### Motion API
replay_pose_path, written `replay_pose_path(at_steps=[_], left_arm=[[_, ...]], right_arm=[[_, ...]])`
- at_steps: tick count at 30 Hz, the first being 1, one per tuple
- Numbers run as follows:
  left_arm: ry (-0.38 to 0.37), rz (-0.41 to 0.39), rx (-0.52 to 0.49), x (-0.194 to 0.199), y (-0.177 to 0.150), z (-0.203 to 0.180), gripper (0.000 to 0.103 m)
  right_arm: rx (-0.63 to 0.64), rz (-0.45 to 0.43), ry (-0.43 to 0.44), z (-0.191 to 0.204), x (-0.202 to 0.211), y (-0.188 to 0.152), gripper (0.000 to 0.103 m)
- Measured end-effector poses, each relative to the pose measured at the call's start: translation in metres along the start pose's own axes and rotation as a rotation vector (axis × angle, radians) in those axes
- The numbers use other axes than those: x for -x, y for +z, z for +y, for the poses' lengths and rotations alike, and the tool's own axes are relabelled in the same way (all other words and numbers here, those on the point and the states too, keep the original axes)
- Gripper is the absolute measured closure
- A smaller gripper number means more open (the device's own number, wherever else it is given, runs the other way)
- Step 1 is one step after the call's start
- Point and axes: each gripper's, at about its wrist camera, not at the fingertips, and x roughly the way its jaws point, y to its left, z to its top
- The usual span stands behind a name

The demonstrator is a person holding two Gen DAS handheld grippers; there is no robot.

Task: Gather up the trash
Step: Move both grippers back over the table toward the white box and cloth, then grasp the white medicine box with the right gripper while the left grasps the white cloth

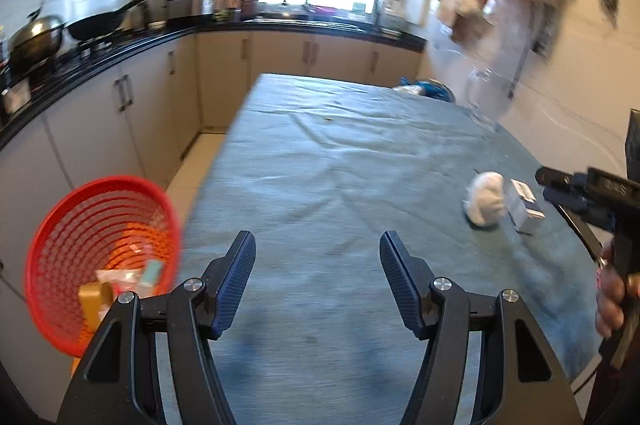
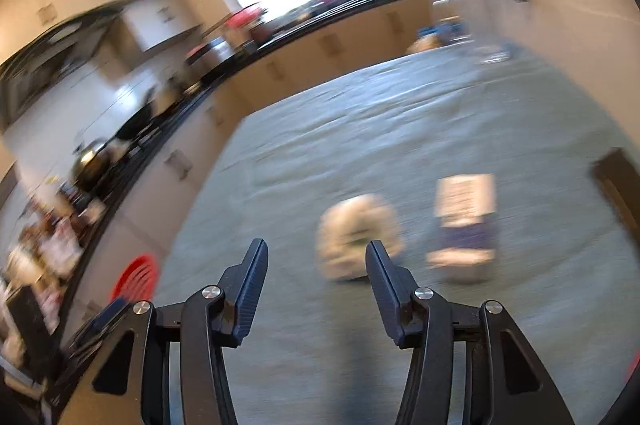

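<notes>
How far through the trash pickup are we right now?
Partly done: the red mesh basket beside the table already holds a few wrappers and a small box. Nothing is in hand; the left gripper and right gripper are both open and empty. Left on the grey-green tablecloth: a crumpled white paper wad and a small white-and-purple carton.

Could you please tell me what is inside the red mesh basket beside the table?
The red mesh basket already holds a few pieces: a yellowish box, a pale pinkish wrapper and a small light green packet. The left gripper's frame hides the basket's lower part, so anything deeper cannot be seen.
</notes>
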Motion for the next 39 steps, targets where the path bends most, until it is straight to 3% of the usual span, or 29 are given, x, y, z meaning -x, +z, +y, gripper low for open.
replay_pose_path(at_steps=[5,13,17,19,25,33,39], left_arm=[[-0.039,0.016,-0.049,-0.008,0.002,-0.032,0.037],[-0.058,0.058,-0.084,-0.021,0.007,-0.05,0.036],[-0.055,0.068,-0.099,-0.024,0.01,-0.057,0.033],[-0.06,0.079,-0.104,-0.029,0.014,-0.063,0.033],[-0.096,0.109,-0.126,-0.045,0.028,-0.091,0.033],[-0.148,0.177,-0.123,-0.085,0.045,-0.134,0.032],[-0.159,0.219,-0.149,-0.119,0.052,-0.164,0.032]], right_arm=[[-0.049,0.021,-0.125,-0.042,-0.011,0.014,0.04],[-0.006,0.102,-0.21,-0.052,-0.045,0.015,0.04],[0.029,0.112,-0.215,-0.051,-0.048,0.009,0.042],[0.051,0.12,-0.22,-0.046,-0.055,0.009,0.053],[0.061,0.08,-0.214,-0.051,-0.048,0.006,0.061],[-0.023,-0.028,-0.119,-0.066,-0.027,0.014,0.063],[-0.062,-0.043,-0.088,-0.071,-0.025,0.016,0.063]])
